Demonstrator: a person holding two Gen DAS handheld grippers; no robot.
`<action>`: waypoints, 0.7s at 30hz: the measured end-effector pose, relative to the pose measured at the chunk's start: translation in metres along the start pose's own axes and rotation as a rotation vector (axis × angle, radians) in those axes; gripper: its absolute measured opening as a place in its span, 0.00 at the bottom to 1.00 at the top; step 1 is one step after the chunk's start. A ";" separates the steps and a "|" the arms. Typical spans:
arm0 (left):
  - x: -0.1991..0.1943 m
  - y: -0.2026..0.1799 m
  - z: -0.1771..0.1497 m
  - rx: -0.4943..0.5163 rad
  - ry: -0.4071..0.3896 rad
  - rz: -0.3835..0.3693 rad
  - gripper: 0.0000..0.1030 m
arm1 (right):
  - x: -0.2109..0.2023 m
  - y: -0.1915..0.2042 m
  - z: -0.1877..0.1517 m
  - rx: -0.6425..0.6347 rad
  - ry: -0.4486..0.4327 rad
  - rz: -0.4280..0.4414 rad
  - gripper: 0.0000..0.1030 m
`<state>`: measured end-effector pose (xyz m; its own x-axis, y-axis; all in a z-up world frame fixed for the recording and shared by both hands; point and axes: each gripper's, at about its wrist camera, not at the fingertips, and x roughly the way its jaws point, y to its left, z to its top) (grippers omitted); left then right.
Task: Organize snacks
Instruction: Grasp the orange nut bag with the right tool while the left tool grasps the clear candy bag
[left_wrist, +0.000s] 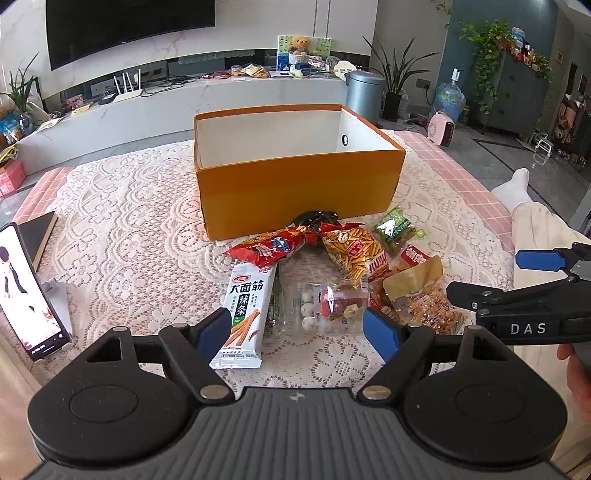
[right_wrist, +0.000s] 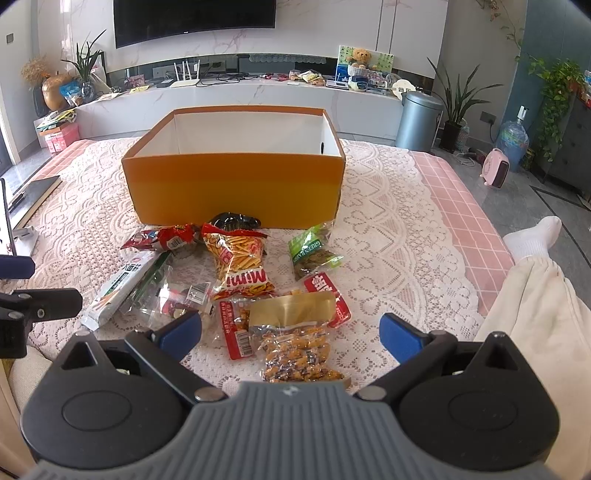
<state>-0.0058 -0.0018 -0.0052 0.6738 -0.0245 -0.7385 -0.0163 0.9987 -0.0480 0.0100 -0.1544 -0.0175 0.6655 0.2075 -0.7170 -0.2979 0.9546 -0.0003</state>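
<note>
Snacks lie heaped mid-frame on the lace-covered desk, before the empty orange box, presumably their destination; left tool gapes empty. Right view: right tool released, straddling the gold-topped nut packet.

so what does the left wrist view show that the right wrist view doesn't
Only the left wrist view: the lit phone propped at the table's left edge, and the DAS label on the right gripper's side. Only the right wrist view: a brown vase at the far left. Both share the empty orange box, the Mimi pack and both grippers open.
</note>
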 end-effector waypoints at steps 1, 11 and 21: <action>-0.001 0.000 0.000 0.009 -0.007 -0.002 0.92 | 0.000 0.000 0.000 0.000 0.000 0.001 0.97; -0.002 0.006 0.000 0.042 -0.063 -0.057 0.77 | 0.004 -0.007 -0.003 0.038 -0.027 0.041 0.96; 0.022 0.011 0.002 -0.015 -0.045 -0.163 0.79 | 0.031 -0.013 -0.009 0.083 0.022 0.067 0.96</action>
<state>0.0100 0.0087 -0.0205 0.7006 -0.1835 -0.6895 0.0849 0.9809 -0.1748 0.0286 -0.1627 -0.0459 0.6307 0.2679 -0.7284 -0.2830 0.9533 0.1056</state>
